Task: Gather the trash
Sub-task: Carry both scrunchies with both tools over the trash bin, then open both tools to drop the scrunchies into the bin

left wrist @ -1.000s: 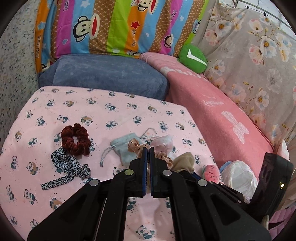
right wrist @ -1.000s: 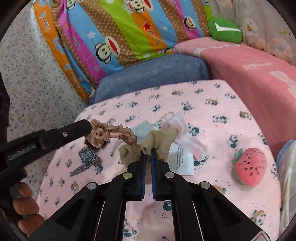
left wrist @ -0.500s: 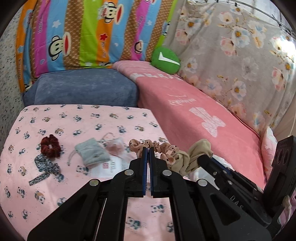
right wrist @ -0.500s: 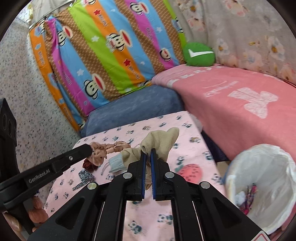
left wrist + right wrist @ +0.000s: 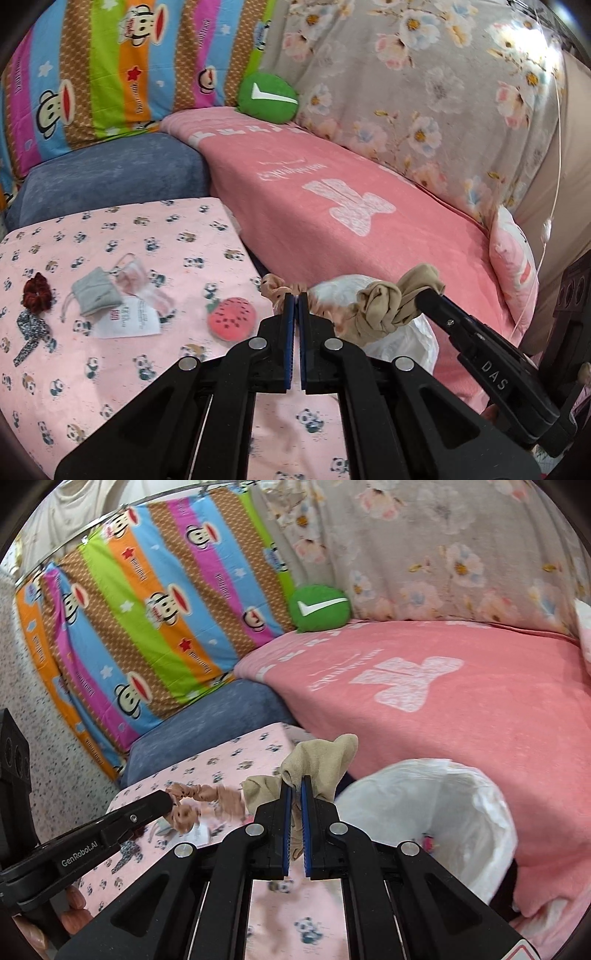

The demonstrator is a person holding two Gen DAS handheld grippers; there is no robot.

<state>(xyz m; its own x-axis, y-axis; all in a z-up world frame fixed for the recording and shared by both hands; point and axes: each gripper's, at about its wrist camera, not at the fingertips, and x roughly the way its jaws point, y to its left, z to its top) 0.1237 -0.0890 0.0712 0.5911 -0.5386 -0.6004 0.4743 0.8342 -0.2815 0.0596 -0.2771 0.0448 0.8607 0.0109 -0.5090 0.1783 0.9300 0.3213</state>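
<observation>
My left gripper (image 5: 295,297) is shut on a spotted pink-brown scrunchie (image 5: 275,285), which trails blurred to either side of the tips. My right gripper (image 5: 295,781) is shut on a knotted beige scrunchie (image 5: 319,758). In the left wrist view the right gripper (image 5: 424,295) reaches in from the right with that beige scrunchie (image 5: 384,310) in front of a white bag (image 5: 410,339). The right wrist view shows this white bag-lined bin (image 5: 491,819) open at lower right, beside the beige scrunchie. The left gripper (image 5: 164,799) and its spotted scrunchie (image 5: 199,801) hang left of it.
On the panda-print sheet (image 5: 110,376) lie a dark red scrunchie (image 5: 36,293), a leopard ribbon (image 5: 31,332), a grey pouch (image 5: 96,291), a paper slip (image 5: 129,321), a pink wrapper (image 5: 142,280) and a watermelon toy (image 5: 232,318). A pink blanket (image 5: 351,221) and a green cushion (image 5: 266,98) lie behind.
Both grippers have swung right and risen from over the panda sheet, each still carrying its scrunchie. The white bin has come into view beneath them.
</observation>
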